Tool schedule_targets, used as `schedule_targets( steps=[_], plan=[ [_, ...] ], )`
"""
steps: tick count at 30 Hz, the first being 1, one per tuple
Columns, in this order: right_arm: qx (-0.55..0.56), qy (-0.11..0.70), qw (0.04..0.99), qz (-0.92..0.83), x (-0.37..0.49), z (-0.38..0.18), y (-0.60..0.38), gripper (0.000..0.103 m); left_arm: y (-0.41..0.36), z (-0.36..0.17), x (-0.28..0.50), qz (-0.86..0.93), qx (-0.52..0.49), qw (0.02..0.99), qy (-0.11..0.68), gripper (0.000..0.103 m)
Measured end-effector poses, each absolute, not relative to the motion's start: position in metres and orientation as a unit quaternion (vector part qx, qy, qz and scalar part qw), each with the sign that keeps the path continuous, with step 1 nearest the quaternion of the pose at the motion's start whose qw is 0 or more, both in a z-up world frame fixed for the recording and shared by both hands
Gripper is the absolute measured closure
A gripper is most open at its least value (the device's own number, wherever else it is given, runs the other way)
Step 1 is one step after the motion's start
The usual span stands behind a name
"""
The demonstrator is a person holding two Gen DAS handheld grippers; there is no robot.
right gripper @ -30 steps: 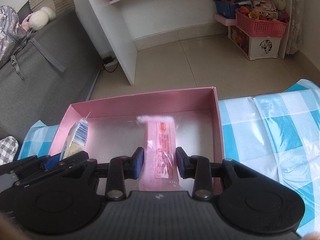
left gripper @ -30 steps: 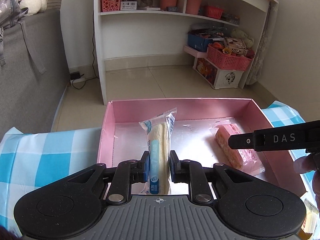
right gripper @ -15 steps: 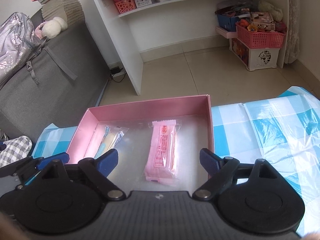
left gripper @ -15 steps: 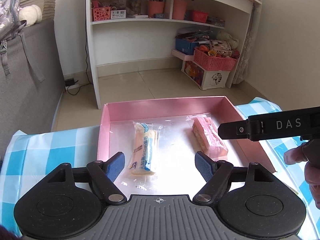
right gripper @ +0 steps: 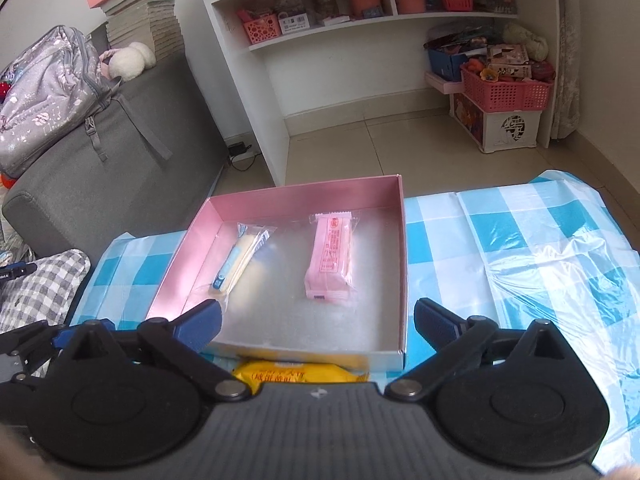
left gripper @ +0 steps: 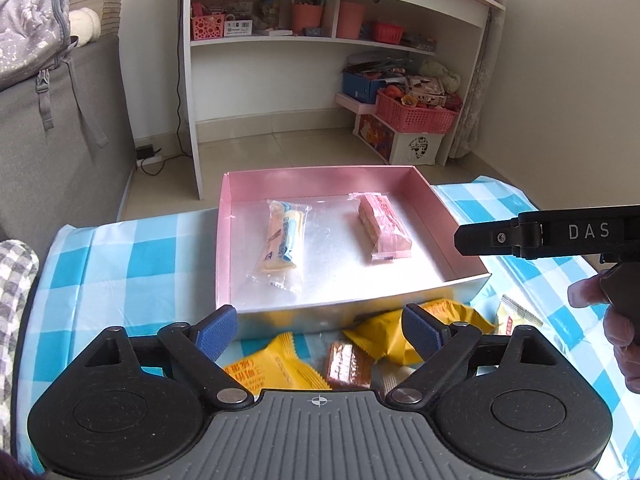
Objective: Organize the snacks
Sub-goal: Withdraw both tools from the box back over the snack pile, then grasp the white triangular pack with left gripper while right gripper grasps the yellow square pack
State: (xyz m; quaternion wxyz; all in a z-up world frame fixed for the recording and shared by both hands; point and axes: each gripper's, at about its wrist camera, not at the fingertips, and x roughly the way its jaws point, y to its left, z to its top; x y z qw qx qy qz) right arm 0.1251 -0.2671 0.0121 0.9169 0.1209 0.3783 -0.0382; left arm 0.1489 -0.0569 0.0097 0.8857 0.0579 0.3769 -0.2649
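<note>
Pink box point(left gripper: 440, 216) sits on the desk, on a blue-and-white checked cloth point(left gripper: 132, 256), open side up, silvery floor inside.

Two snacks lie flat in the box, well apart from each other. Yellow snack bar point(left gripper: 282, 240) in a clear wrapper with blue print lies in the left half, near the left wall. Pink snack bar point(left gripper: 384, 226) lies in the right half, nearer the right wall. Neither is touched by anything.

Left gripper point(left gripper: 320, 326): fingers point(left gripper: 216, 326) have just been opening and now stand wide, nothing between them. It hangs at the near edge of the box, above loose snacks on the cloth: yellow packets point(left gripper: 276, 368) and one small brown packet point(left gripper: 346, 364), all lying outside the box just beside its near wall.

Right gripper point(right gripper: 324, 322): fingers point(right gripper: 436, 324) have also just been opening and are spread wide, empty, at the near end of the box. One yellow packet shows under it, touching the near wall. In the left wrist view its black body comes in from the right, with part of a hand point(left gripper: 616, 320) on it.

Behind: tiled floor, white shelf unit point(left gripper: 320, 40) with baskets, grey sofa point(left gripper: 60, 140) at left.
</note>
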Motion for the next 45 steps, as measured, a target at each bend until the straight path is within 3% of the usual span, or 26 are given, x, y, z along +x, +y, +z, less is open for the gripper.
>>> schedule_targets(
  steps=[13,27,45],
  plan=[
    [0.073,0.373,0.925,-0.019,0.077,0.012,-0.241,0.0,-0.017,0.01,0.096,-0.238,0.057,0.886,0.395,0.002],
    [0.051,0.37,0.927,0.041,0.038,-0.018,-0.222,0.0,0.019,-0.027,0.054,-0.239,0.119,0.885,0.381,0.002],
    [-0.045,0.358,0.917,0.173,0.017,-0.044,-0.172,0.001,0.049,-0.056,0.047,-0.288,0.123,0.881,0.355,0.004]
  ],
)
